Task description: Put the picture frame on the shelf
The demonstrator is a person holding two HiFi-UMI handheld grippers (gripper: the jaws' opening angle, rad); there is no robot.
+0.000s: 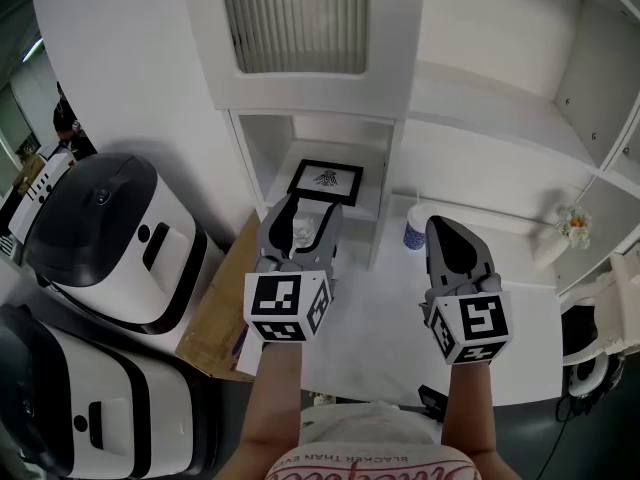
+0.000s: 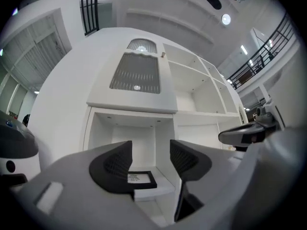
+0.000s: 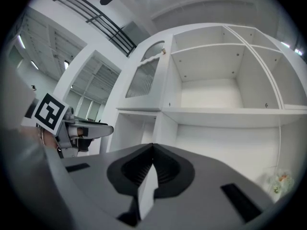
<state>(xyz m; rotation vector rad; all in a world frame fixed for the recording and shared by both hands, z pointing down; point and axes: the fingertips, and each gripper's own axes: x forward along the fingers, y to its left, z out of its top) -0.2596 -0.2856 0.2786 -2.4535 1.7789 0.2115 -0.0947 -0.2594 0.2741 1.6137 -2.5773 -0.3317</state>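
Now flat on the low shelf [image 1: 373, 198] lies the black picture frame [image 1: 325, 181], with the left gripper [image 1: 297, 218] just in front of that shelf, jaws spread wide and empty, and the right gripper [image 1: 447, 230] right of the shelf above the white surface [image 1: 380, 308], jaws closed together on nothing.

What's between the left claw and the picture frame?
Nothing. In the left gripper view, the open left claw looks straight at the picture frame, which lies flat on the white shelf. Only bare shelf shows in front of it.
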